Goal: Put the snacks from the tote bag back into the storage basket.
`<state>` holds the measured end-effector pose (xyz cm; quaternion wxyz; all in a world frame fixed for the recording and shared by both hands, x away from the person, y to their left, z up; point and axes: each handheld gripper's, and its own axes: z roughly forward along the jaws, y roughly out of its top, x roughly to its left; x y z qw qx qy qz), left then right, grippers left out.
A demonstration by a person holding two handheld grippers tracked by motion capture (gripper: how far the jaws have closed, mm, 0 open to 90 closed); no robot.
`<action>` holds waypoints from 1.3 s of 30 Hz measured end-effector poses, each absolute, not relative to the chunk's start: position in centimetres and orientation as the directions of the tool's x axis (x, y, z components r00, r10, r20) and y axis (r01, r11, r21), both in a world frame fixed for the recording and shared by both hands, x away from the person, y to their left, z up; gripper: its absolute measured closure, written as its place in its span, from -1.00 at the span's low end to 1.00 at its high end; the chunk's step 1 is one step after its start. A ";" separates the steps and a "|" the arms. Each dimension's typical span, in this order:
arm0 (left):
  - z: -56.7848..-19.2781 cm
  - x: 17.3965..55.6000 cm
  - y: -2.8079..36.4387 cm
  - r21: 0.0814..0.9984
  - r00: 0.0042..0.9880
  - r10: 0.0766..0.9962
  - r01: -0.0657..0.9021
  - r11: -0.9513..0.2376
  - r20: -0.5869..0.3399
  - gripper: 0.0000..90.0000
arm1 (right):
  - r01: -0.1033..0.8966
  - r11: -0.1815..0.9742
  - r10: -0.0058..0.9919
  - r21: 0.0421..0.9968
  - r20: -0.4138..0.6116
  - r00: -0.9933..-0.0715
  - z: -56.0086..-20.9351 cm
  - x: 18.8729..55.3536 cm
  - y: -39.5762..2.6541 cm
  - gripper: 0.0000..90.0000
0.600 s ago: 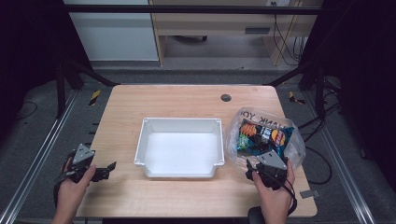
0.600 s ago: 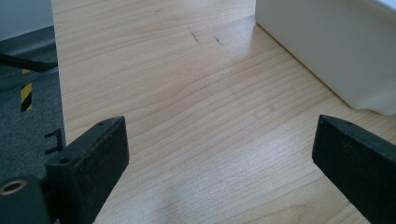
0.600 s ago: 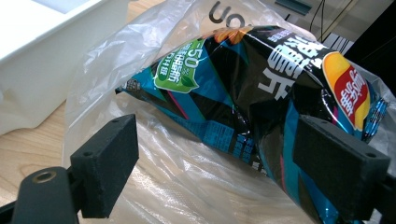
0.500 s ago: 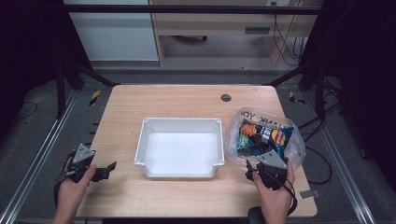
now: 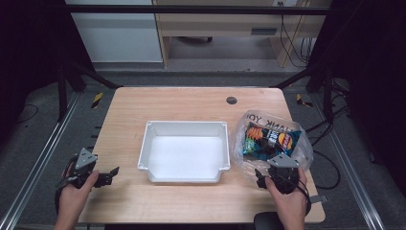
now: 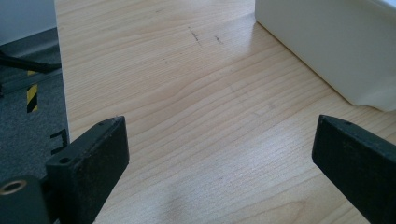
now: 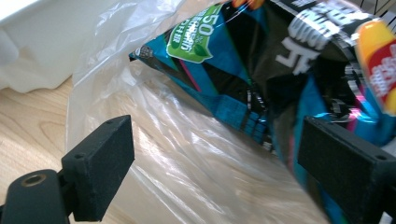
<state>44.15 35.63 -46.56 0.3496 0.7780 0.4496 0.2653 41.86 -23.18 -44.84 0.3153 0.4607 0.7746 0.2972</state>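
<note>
High view looking down over table (image 5: 191,103), left gripper view skimming wood beside white tray (image 6: 336,42), right gripper view close on bag (image 7: 196,154)

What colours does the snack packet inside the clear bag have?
The packet is mostly black and teal, with a green label and yellow-red print; the right gripper view shows it best.

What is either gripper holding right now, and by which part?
Nothing is held. The left gripper is open over bare table; the right gripper is open, jaws either side of the clear plastic bag, not closed on it.

Matt wood table (image 5: 191,103); smooth white plastic tray (image 5: 186,128); glossy clear plastic bag (image 5: 249,120).
</note>
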 end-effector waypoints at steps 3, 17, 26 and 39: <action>-46.6 44.2 35.7 0.781 0.451 0.887 0.516 -0.351 0.100 -0.92 | 0.510 0.412 0.892 0.755 -0.221 -0.394 -44.0 41.4 -24.3 -0.77; -46.6 44.2 35.5 0.777 0.452 0.885 0.517 -0.359 0.108 -0.92 | 0.487 0.524 0.833 0.699 -0.300 -0.465 -40.9 42.7 -27.7 -0.81; -46.7 44.1 35.3 0.776 0.460 0.881 0.514 -0.366 0.112 -0.92 | 0.495 0.562 0.800 0.663 -0.284 -0.528 -38.9 44.9 -28.2 -0.82; -46.7 44.2 35.2 0.770 0.463 0.879 0.518 -0.373 0.114 -0.92 | 0.446 0.629 0.728 0.636 -0.280 -0.626 -36.0 47.4 -28.2 -0.81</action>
